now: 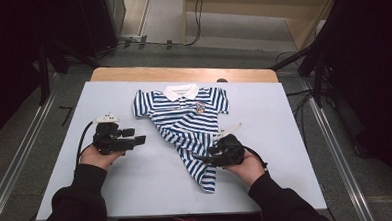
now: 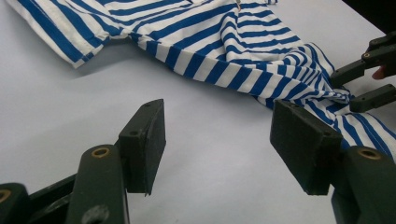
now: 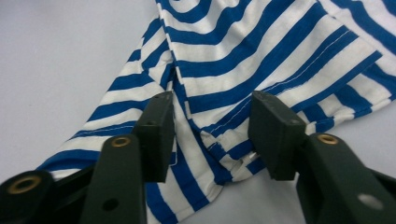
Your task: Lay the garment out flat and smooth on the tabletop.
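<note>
The right gripper (image 1: 212,156) is sitting low over the shirt (image 1: 187,122), its jaws partly apart and straddling a bunched fold of striped cloth near the hem; in the right gripper view (image 3: 210,133) the cloth is lying between the two pads, which are standing just beside the fold on either side without yet pressing it, so nothing is being gripped. The person's right hand (image 1: 246,167) is holding that gripper from below and to the right, with its cable looping off beside the wrist. In the left gripper view the right gripper (image 2: 359,84) is showing at the far edge, its tips at the gathered cloth. The left gripper (image 1: 137,135) is resting well apart from the shirt, over bare table (image 1: 137,188), with its jaws standing wide and holding nothing; in its own view (image 2: 217,144) the table surface is lying between the pads and the shirt's edge is running across beyond them. The left hand (image 1: 98,156) is holding it at the table's left side. The shirt, blue and white striped with a white collar (image 1: 181,91), is lying on the table's middle, collar at the far side, both short sleeves spread flat, while the lower half is pulled narrow and crumpled, trailing towards the near edge to the right of centre. A small badge (image 1: 200,108) is showing on the chest.
</note>
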The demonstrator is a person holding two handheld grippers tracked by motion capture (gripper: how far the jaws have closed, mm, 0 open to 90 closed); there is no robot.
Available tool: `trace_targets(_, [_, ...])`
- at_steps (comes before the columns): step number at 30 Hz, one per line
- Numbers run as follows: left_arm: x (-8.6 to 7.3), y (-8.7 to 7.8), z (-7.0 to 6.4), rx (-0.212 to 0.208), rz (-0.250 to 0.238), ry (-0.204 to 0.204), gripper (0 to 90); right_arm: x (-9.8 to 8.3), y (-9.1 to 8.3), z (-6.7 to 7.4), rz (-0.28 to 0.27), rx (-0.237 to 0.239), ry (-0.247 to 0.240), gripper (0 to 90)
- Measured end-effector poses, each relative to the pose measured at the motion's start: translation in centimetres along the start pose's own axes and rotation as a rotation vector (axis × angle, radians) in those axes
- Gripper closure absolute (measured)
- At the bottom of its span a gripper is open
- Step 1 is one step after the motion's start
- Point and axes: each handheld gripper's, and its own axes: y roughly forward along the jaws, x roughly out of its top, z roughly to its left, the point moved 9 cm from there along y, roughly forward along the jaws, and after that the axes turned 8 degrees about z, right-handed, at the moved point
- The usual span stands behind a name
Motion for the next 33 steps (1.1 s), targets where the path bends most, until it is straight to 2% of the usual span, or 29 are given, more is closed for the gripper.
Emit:
trace_targets(3, [-0.1, 0.0, 0.2, 0.004, 0.001, -0.003, 36.6, 0.1, 0.1, -0.2, -0.008, -0.027, -0.016, 61.3])
trace_targets(5, [-0.1, 0.0, 0.3, 0.006, 0.003, -0.004, 36.6, 0.2, 0.2, -0.4, -0.015, -0.038, -0.008, 66.6])
trace_targets(8, [-0.2, 0.0, 0.5, 0.009, 0.004, -0.01, 36.5, 0.3, 0.2, -0.7, -0.005, -0.023, 0.025, 73.3])
trace_targets(12, [-0.2, -0.1, 0.6, 0.009, 0.004, -0.015, 36.6, 0.5, 0.3, -0.9, 0.021, -0.015, 0.04, 81.9])
trace_targets(17, [-0.2, -0.1, 0.7, 0.01, 0.002, -0.017, 36.6, 0.7, 0.3, -0.8, 0.042, 0.005, 0.062, 85.6])
trace_targets(20, [-0.2, -0.2, 0.9, 0.012, -0.001, -0.025, 36.6, 0.8, 0.2, -0.8, 0.059, 0.04, 0.093, 86.5])
trace_targets(22, [-0.2, -0.4, 1.1, 0.018, -0.003, -0.031, 36.6, 0.9, 0.0, -0.6, 0.066, 0.058, 0.09, 86.5])
trace_targets(25, [-0.2, -0.6, 1.4, 0.022, -0.012, -0.038, 36.6, 1.4, -0.6, 0.6, 0.054, 0.092, 0.07, 86.5])
trace_targets(33, [-0.3, -1.3, 2.1, 0.043, -0.024, -0.055, 36.7, 3.2, -1.8, 5.0, -0.005, 0.185, 0.007, 86.5])
